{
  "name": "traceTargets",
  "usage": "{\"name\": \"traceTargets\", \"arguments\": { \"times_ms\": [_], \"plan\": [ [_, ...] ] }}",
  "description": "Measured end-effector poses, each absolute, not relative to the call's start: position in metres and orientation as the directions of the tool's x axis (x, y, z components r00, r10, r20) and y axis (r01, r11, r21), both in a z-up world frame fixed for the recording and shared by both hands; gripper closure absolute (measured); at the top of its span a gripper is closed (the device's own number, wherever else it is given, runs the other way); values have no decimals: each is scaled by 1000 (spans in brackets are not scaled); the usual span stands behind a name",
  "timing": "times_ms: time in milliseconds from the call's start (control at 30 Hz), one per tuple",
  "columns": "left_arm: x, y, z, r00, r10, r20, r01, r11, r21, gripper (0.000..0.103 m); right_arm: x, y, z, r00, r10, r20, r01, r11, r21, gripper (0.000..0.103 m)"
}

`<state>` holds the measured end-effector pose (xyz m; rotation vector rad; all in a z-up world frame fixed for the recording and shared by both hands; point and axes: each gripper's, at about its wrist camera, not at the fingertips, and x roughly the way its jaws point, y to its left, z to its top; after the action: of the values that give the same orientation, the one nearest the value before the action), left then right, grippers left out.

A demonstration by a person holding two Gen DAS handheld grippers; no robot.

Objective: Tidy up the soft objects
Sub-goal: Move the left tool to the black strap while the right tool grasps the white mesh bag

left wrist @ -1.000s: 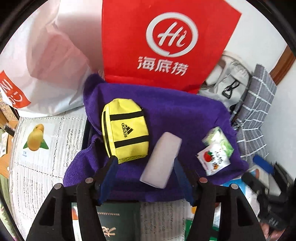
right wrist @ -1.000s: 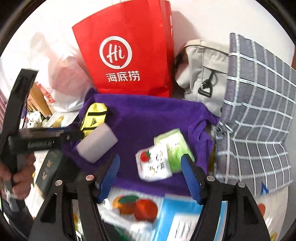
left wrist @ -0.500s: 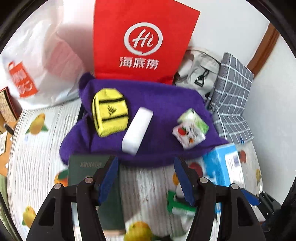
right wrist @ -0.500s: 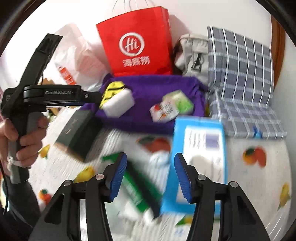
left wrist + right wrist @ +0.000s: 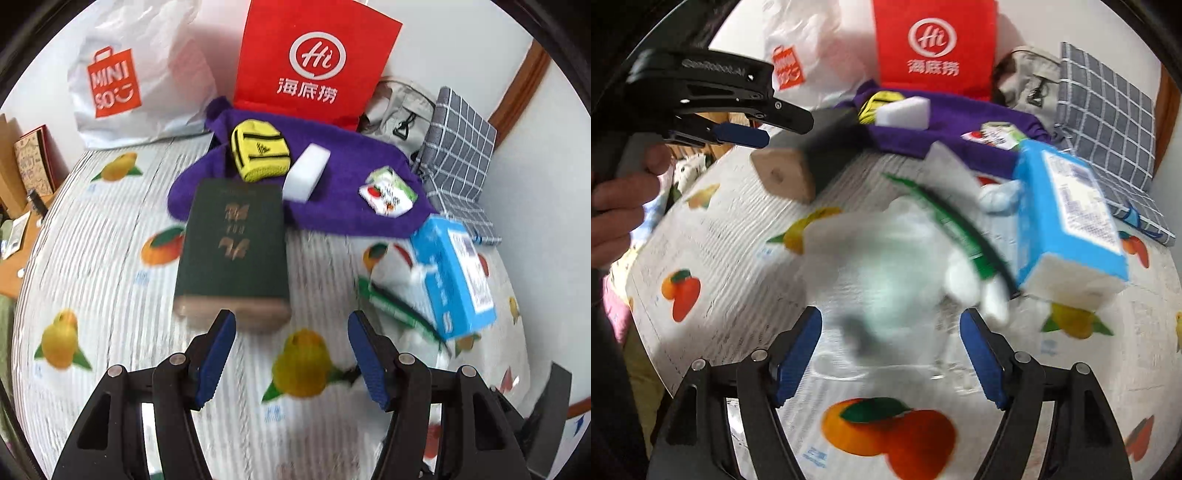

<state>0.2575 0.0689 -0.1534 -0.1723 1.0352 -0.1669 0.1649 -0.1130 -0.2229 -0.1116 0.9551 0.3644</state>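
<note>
A purple towel (image 5: 343,206) lies at the back of the table. On it sit a yellow mini backpack (image 5: 259,155), a white sponge (image 5: 306,171) and two small tissue packs (image 5: 388,192). My left gripper (image 5: 290,350) is open and empty, held above the tablecloth in front of a dark green book (image 5: 232,251). My right gripper (image 5: 890,354) is open and empty, just in front of a blurred white plush toy (image 5: 897,262). The left gripper (image 5: 738,133) also shows in the right wrist view. The towel (image 5: 960,110) shows there too.
A blue tissue box (image 5: 456,277) and a green-and-white pack (image 5: 395,302) lie at the right. A red paper bag (image 5: 314,62), a white Miniso bag (image 5: 122,77), a beige bag (image 5: 402,110) and a grey checked cushion (image 5: 461,147) stand behind. The fruit-print tablecloth (image 5: 110,295) covers the table.
Both grippers have pulled back from the purple towel toward the near side of the table. The book, tissue box and plush toy have come into view. Both stay open and empty.
</note>
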Motion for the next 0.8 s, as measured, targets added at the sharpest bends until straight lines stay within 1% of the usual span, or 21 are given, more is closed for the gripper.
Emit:
{"name": "traceTargets", "arguments": {
  "times_ms": [33,133,200,267,300,333,367,400,467,533,700,800],
  "plan": [
    [251,70,-156,499,-216,-839,54,974,-218,42,164,-106,-228,513,249,-822,-355,933,61,21],
    [233,73,-162,496,-206,-844,47,976,-211,42,163,-95,-237,515,207,-832,-343,939,22,21],
    [223,75,-166,492,-198,-848,45,978,-203,42,161,-93,-241,528,172,-832,-317,948,-5,29],
    [216,77,-169,487,-195,-851,39,979,-202,42,159,-97,-239,534,162,-830,-286,958,3,54],
    [212,79,-170,485,-195,-853,34,978,-204,42,159,-101,-238,530,169,-831,-272,962,21,59],
    [209,79,-171,484,-194,-853,29,978,-206,42,158,-108,-235,522,200,-829,-261,963,68,71],
    [206,80,-172,484,-196,-853,24,977,-210,42,157,-113,-233,517,228,-825,-257,961,104,84],
    [203,81,-173,483,-199,-853,19,976,-217,42,156,-116,-231,516,247,-821,-256,958,127,88],
    [199,81,-174,481,-204,-853,14,974,-225,42,149,-125,-226,521,278,-807,-252,953,165,89],
    [194,80,-176,478,-210,-853,12,973,-232,42,143,-129,-221,540,275,-795,-242,956,166,91],
    [182,71,-184,464,-217,-859,16,971,-237,42,129,-149,-209,570,294,-767,-221,954,201,91],
    [179,57,-191,448,-223,-866,30,972,-235,42,121,-167,-204,587,281,-759,-187,959,211,91]
  ]
}}
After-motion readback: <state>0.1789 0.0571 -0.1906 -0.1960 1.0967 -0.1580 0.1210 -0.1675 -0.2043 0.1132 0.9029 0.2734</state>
